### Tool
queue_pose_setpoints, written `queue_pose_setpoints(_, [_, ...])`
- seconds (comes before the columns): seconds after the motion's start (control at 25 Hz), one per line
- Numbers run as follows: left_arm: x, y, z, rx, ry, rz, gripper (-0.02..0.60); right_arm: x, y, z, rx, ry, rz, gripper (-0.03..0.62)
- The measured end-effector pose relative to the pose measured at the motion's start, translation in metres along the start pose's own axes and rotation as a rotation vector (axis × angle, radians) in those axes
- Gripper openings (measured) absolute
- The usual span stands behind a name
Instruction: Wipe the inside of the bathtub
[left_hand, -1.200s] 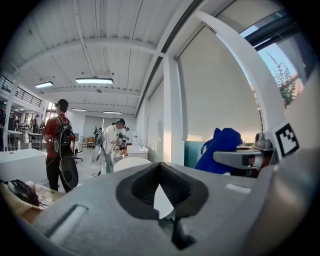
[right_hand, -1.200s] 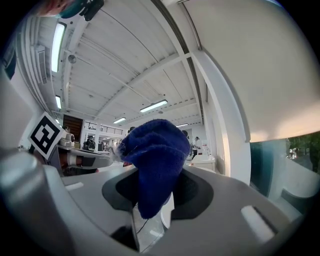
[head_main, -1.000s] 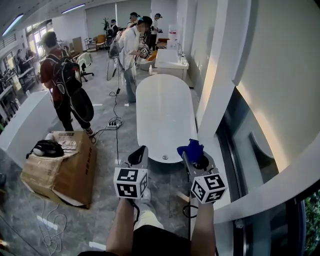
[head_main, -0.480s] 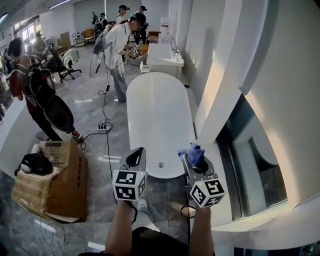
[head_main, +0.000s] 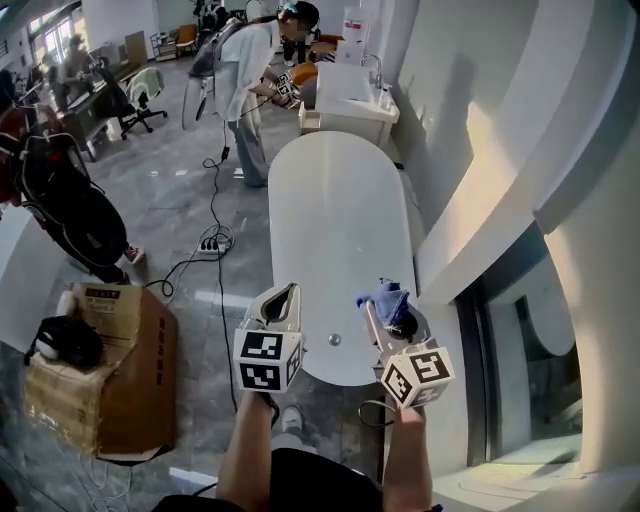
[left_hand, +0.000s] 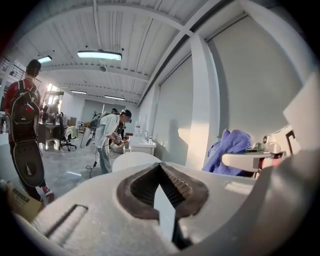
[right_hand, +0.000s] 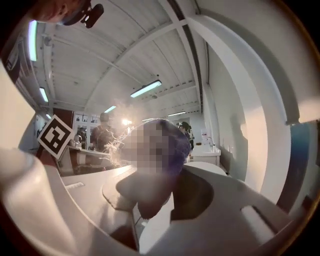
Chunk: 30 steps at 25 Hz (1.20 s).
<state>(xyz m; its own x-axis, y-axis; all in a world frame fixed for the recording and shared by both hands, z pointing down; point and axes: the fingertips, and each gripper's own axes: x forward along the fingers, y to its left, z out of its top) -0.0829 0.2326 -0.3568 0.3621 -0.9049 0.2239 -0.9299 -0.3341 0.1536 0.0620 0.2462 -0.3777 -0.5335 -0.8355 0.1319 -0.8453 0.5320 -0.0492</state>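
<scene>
Blue cloth bunched in the right tool, clamped fast between the jaws, loose folds spilling above the tips. Sits at lower centre-right of the head view, overlapping the near right side of the bathtub; cannot tell how high above the surface, though apparently not touching it. Left tool closed on nothing, jaw pads meeting at the tips in its own view, held level with the right one at lower centre, just left of the drain. Tub a long white oval running from lower centre toward the top of the frame, glossy and bare inside. Wiping seemingly not yet begun. Cloth likely light, limp and compressible, with nothing in it to break. Apt to fold under itself or drag out of a shallow pinch when pressed along a slick wall. Best gripped deep in the bunched middle, much as now, leaving a fat pad proud of the tips so that fabric and not hard jaw meets the tub. Probably calls for a long reach down to the tub floor. At lower left of the frame, a cardboard box. At the top, a person bending near the tub's far end, well apart from both tools.
</scene>
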Motion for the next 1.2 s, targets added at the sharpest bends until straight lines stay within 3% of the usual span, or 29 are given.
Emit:
queue_pose_setpoints(0.4, [0.064,0.033,-0.008,-0.068,0.045,-0.039,0.002,0.063,-0.027,-0.014,-0.021,0.122,-0.037,0.144])
queue_pose_setpoints(0.68, [0.100,0.033,-0.013,-0.056,0.090,-0.047,0.002,0.086,-0.055,-0.025,0.007,0.145,-0.042,0.144])
queue_pose_setpoints(0.88, [0.150,0.018,-0.009,-0.036,0.114,-0.011,0.002,0.110,-0.107,-0.026,0.031,0.133,-0.004,0.144])
queue_pose_setpoints(1.04, [0.185,0.004,0.014,-0.070,0.095,-0.001,0.002,0.133,-0.147,-0.008,0.060,0.075,0.021,0.144])
queue_pose_setpoints(1.2, [0.209,-0.014,-0.001,-0.052,0.163,0.041,0.002,0.144,-0.179,-0.024,0.121,0.088,0.061,0.144])
